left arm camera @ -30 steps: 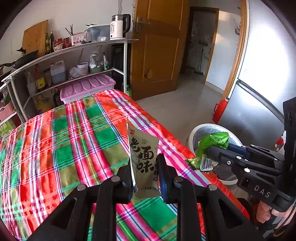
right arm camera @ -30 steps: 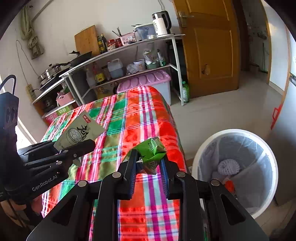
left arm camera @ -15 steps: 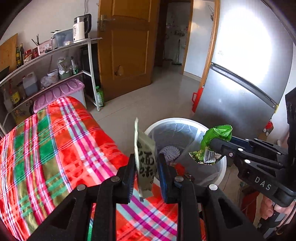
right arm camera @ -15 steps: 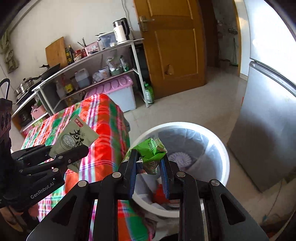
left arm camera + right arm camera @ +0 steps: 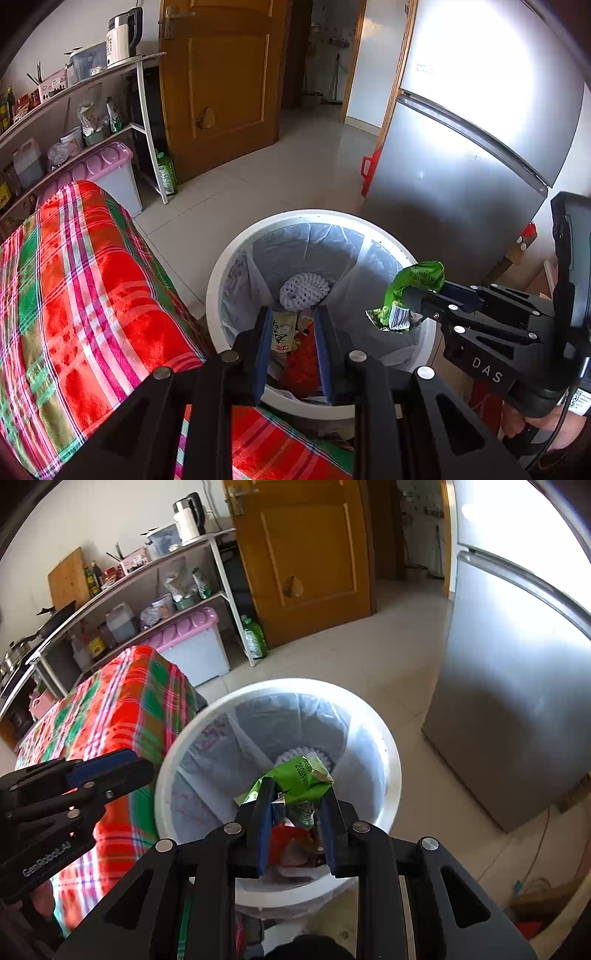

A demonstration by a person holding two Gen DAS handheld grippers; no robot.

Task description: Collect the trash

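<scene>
A white trash bin (image 5: 221,273) with a clear liner stands on the floor beside the table; it also shows in the right wrist view (image 5: 388,746). My left gripper (image 5: 291,332) is open and empty above the bin; the tan snack packet (image 5: 282,330) lies inside among other trash. My right gripper (image 5: 297,808) holds a crumpled green wrapper (image 5: 301,779) over the bin, with its jaws spread a little. The wrapper also shows in the left wrist view (image 5: 410,288), still between the right fingers.
A table with a red and green plaid cloth (image 5: 81,295) is left of the bin. A steel fridge (image 5: 461,155) stands to the right. A wooden door (image 5: 221,74), a metal shelf rack (image 5: 147,590) and a pink-lidded box (image 5: 192,642) are behind.
Both grippers moved from the table to above the bin. My left gripper opened and the tan packet dropped into the bin. The right jaws have widened slightly around the green wrapper.
</scene>
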